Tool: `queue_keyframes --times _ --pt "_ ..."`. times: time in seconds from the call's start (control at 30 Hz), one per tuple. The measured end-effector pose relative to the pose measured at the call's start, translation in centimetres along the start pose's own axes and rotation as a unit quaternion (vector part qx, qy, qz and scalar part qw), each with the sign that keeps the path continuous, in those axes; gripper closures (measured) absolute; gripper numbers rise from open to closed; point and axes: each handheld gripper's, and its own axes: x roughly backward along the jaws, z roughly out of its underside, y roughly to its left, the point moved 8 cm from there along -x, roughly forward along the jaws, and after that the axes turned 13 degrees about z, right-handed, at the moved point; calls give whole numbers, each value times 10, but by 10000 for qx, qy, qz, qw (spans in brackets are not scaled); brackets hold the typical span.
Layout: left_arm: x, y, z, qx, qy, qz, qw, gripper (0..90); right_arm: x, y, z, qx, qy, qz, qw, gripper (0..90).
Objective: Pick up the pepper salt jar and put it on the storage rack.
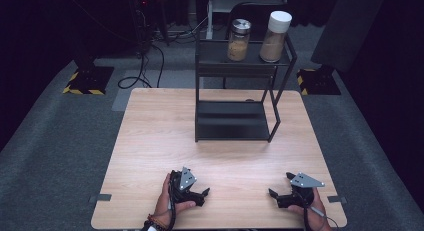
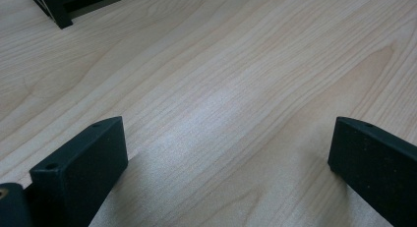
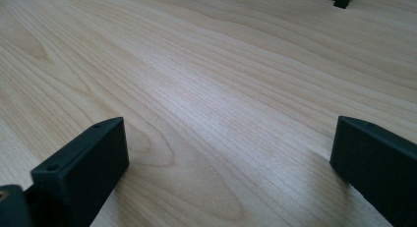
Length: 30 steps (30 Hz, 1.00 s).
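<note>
Resting wide-jawed on the table (image 1: 150, 141), both grippers (image 1: 205, 192) well short of the rack (image 1: 235, 122).

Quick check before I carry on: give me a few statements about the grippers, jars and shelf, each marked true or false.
1. Both jars stand on the top tier of the black shelf. True.
2. The left gripper holds a jar. False: its jaws are open over bare table.
3. The white-lidded jar stands right of the metal-lidded jar. True.
4. The right gripper is shut. False: its jaws stand wide apart.
5. The shelf's lower tier holds a jar. False: it holds nothing.
</note>
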Motion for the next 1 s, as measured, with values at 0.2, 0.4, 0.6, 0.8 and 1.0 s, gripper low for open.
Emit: queue_keyframes --times 0.2,0.4,0.6,0.8,1.0 --pt "0 0 0 0 1 0 10000 13 0 0 0 3 -1 1 10000 11" --pt "0 0 0 -1 2 0 10000 13 0 0 0 5 -1 5 10000 11" --pt "0 0 0 -4 1 -1 10000 14 0 0 0 7 3 13 10000 9" --pt "0 0 0 -5 2 -3 10000 14 0 1 0 8 12 37 10000 4" --pt "0 -1 0 -8 1 -23 10000 12 0 0 0 31 12 -28 10000 2"
